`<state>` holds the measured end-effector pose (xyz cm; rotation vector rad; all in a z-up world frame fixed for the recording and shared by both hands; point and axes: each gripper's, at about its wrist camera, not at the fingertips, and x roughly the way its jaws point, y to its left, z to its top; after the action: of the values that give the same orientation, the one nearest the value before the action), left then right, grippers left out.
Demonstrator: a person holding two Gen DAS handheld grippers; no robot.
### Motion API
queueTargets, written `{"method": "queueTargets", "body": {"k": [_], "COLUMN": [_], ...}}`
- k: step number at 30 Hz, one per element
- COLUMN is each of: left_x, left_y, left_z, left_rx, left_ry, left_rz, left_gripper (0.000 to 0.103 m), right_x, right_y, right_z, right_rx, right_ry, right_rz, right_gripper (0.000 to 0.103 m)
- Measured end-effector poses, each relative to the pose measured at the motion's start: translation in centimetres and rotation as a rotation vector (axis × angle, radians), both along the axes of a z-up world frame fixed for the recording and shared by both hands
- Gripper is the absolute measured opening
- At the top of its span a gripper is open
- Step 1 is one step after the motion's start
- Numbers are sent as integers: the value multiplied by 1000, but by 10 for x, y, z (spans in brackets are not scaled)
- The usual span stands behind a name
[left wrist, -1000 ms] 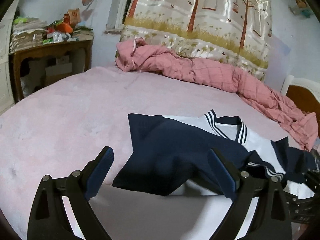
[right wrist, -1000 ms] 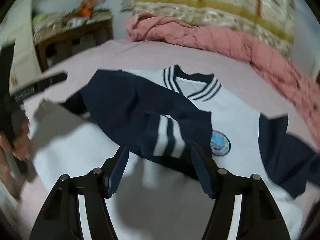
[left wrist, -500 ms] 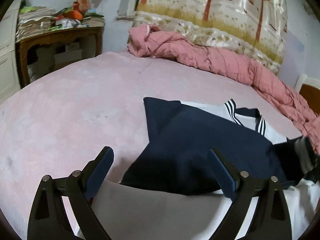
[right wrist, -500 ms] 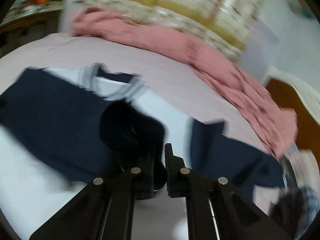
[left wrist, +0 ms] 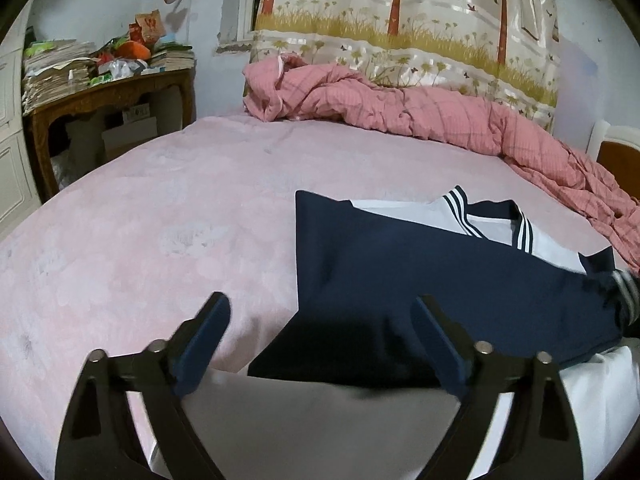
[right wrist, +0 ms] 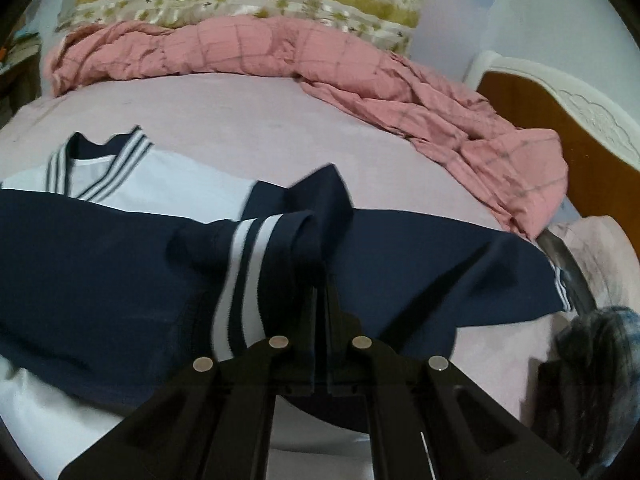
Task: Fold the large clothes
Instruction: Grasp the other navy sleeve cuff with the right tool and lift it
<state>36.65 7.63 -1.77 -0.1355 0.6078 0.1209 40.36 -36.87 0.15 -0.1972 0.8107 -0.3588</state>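
Note:
A white sweatshirt with navy sleeves and a striped collar (left wrist: 460, 216) lies on the pink bed (left wrist: 160, 220). Its left navy sleeve (left wrist: 420, 280) is folded across the chest. My left gripper (left wrist: 320, 340) is open and empty, hovering over the sweatshirt's lower left edge. My right gripper (right wrist: 322, 300) is shut on the striped cuff (right wrist: 248, 280) of that sleeve and holds it over the right side of the sweatshirt (right wrist: 140, 184). The other navy sleeve (right wrist: 440, 272) lies spread to the right.
A crumpled pink checked quilt (left wrist: 440, 120) runs along the far side of the bed and down the right (right wrist: 460, 120). A cluttered wooden desk (left wrist: 108, 92) stands at the left. A wooden headboard (right wrist: 560, 120) is at the right. Dark clothing (right wrist: 592, 380) lies at the right edge.
My right gripper closed on the folded sleeve's cuff and carried it to the right across the sweatshirt. The left gripper stayed open and shifted slightly left.

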Motion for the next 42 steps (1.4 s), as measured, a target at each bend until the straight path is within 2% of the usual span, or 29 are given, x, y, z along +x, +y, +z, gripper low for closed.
{"method": "queueTargets", "body": {"k": [2,6,8,9,10,11,12,13,15,17,18,19,20,21,22,26,28,30,31,33,35,39,42], "left_x": [2,4,3,3,3,3,3,4,4,5,6,6,6,5,4,2,1,2,5,10,14,23,24], "left_y": [2,5,4,3,1,0,0,0,1,0,-1,-2,-2,-3,-3,-4,-4,-1,1,5,5,5,12], "left_z": [0,1,2,2,2,2,2,2,2,2,2,2,2,2,2,5,7,8,6,0,-6,-16,-22], "left_rx": [-13,-27,-23,-19,-14,-10,-8,-10,-17,-19,-19,-17,-14,-10,-6,19,69,123,118,78,90,95,66], "left_ry": [-1,2,-1,2,3,5,5,5,7,10,11,11,11,10,9,-1,4,13,26,56,87,152,177], "left_rz": [-4,-18,-20,-25,-26,-27,-27,-29,-29,-31,-35,-39,-40,-39,-39,-33,-20,9,7,-16,-10,4,34], "left_gripper": [80,80,80,80,80,80,80,81,81,81,81,81,81,81,81,81,81,81,81,81,81,81,81], "right_x": [3,0,-12,-18,-21,-24,-26,-27,-25,-15,-11,-7,-2,-1,-2,-7,-8,-11,-12,-10,-7,-8,-4], "right_y": [-4,-16,-8,-1,4,9,13,16,21,22,20,17,11,6,4,5,1,6,10,5,-9,-24,-33], "right_z": [-5,-2,5,8,9,9,8,7,2,-9,-15,-20,-25,-26,-26,-23,-21,-13,-7,0,5,4,2], "right_rx": [-68,55,108,136,153,180,212,246,327,297,278,273,302,364,379,299,274,180,149,169,232,287,323], "right_ry": [-7,-24,-64,-71,-72,-73,-70,-64,-24,36,54,73,91,87,77,37,26,8,-5,-11,-32,-66,-55], "right_rz": [-32,31,147,214,248,274,279,279,304,236,201,170,153,165,162,125,89,80,99,111,99,100,95], "right_gripper": [3,3,9,19,39,52,75,80,80,79,67,41,32,14,11,10,9,9,9,9,9,9,9]}}
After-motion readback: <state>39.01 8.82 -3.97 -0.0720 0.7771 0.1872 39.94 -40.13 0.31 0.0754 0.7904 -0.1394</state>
